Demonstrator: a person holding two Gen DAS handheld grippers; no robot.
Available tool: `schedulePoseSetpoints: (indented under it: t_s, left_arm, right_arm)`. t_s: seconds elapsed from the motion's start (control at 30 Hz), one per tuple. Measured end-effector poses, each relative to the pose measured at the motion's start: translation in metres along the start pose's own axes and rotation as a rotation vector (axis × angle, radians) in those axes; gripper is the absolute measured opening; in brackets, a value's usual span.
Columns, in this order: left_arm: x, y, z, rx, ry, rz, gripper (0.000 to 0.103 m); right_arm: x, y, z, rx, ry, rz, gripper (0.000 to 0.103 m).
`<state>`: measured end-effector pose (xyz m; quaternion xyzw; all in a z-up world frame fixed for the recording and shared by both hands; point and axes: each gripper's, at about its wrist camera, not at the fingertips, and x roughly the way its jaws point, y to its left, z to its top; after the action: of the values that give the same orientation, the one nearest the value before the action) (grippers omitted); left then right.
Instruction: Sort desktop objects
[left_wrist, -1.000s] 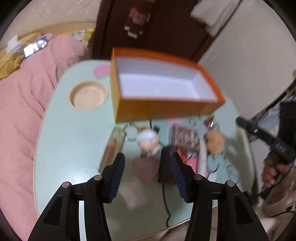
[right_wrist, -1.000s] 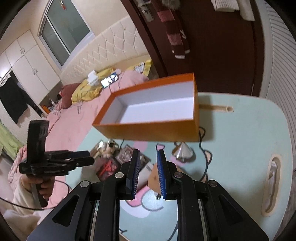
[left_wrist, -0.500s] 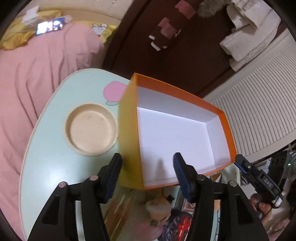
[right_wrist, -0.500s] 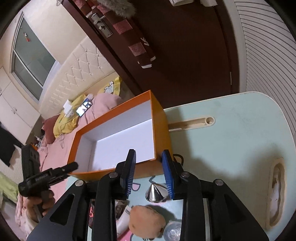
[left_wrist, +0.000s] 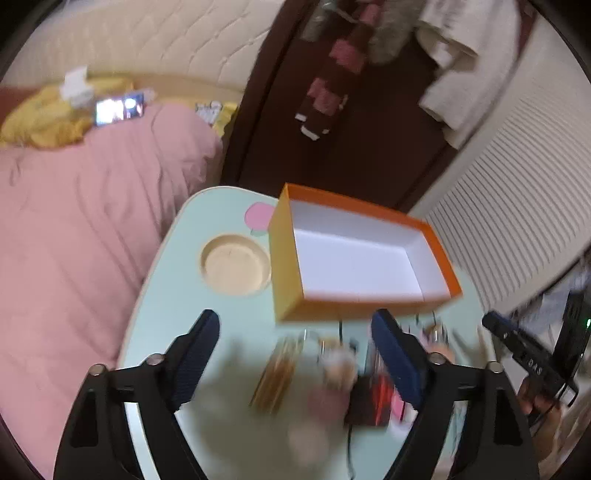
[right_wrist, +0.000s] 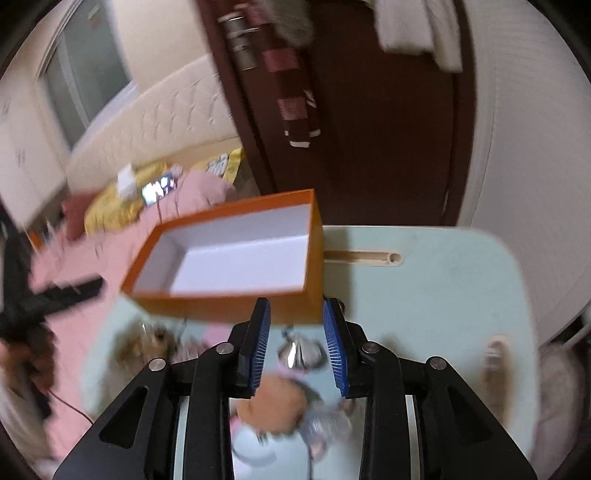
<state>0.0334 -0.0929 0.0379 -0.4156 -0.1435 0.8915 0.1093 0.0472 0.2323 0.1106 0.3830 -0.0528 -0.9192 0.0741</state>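
While both views are blurred, the left tool (left_wrist: 291, 354) is seen spread wide and the right tool (right_wrist: 295, 347) half spread, both empty. The box (left_wrist: 354, 258) sits at the table's (left_wrist: 177, 295) far edge; the clutter (left_wrist: 332, 376) could be knocked aside.

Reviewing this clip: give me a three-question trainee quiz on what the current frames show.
1. True or false: the orange box holds nothing.
2. Which gripper is open wider: left gripper or right gripper?
3. What round feature is sunk into the table left of the box in the left wrist view?

Key: 1 true, white inside bare. 2 left. 3 a beige cup recess.
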Motion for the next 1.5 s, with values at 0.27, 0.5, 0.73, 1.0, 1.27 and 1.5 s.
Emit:
schedulePoseSetpoints:
  t_s: [0.27,0.5,0.73,1.0,1.27,1.5]
  left_arm:
    - [-0.017,-0.026,-0.084,0.101,0.082,0.091,0.085]
    - [0.01,-0.042,-0.097,0.157,0.116,0.221,0.085]
    - [0.029,-0.039,-0.107,0.151,0.176,0.291,0.088]
    - [0.037,-0.036,-0.109,0.158,0.194,0.289,0.102]
    - [0.049,-0.052,-0.105,0.116,0.187,0.319,0.102]
    - [0.049,-0.055,-0.105,0.12,0.192,0.317,0.103]
  right_arm:
    - [-0.027,0.053,-0.078,-0.178,0.119,-0.066,0.032]
    - [-0.018,0.048,-0.102,-0.117,0.189,-0.106,0.032]
    - [-0.008,0.04,-0.106,-0.091,0.208,-0.194,0.045]
    - [-0.006,0.037,-0.11,-0.086,0.211,-0.187,0.067]
    - [-0.002,0.04,-0.113,-0.101,0.219,-0.18,0.081]
    - [0.003,0.036,-0.114,-0.099,0.237,-0.181,0.102]
